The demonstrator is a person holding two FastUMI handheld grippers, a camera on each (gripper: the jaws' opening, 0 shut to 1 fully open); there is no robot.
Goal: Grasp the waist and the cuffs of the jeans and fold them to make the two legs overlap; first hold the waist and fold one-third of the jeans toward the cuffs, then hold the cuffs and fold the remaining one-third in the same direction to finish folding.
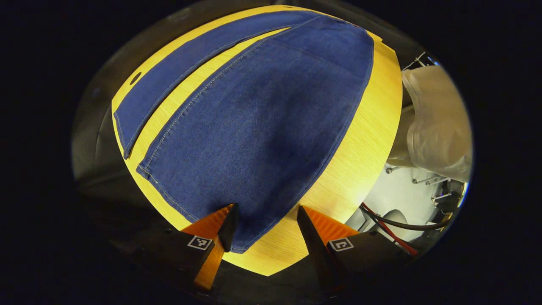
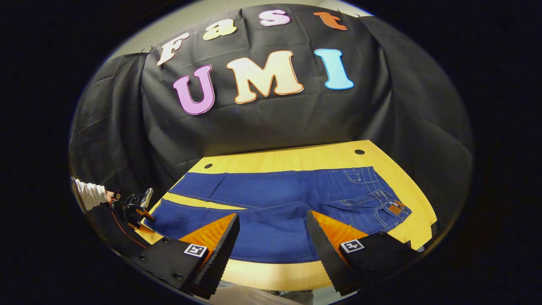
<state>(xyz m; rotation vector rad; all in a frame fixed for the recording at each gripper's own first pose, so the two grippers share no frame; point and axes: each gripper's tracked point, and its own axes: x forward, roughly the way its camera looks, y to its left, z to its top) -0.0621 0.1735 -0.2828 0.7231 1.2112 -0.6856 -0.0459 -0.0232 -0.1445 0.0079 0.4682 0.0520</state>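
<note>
At the tabletop's (image 2: 279, 160) near left corner, the left gripper (image 1: 264, 226) hangs with its fingers spread wide over the nearer leg's cuff (image 1: 237, 237), gripping nothing; whether a tip touches the denim is unclear. Along the near edge, the right gripper (image 2: 273, 237) hovers, jaws wide apart and empty, above the jeans (image 2: 279, 199). These lie flat, long axis along the table, waist (image 2: 387, 195) toward the right end, legs slightly splayed. Bare wood borders every edge.
</note>
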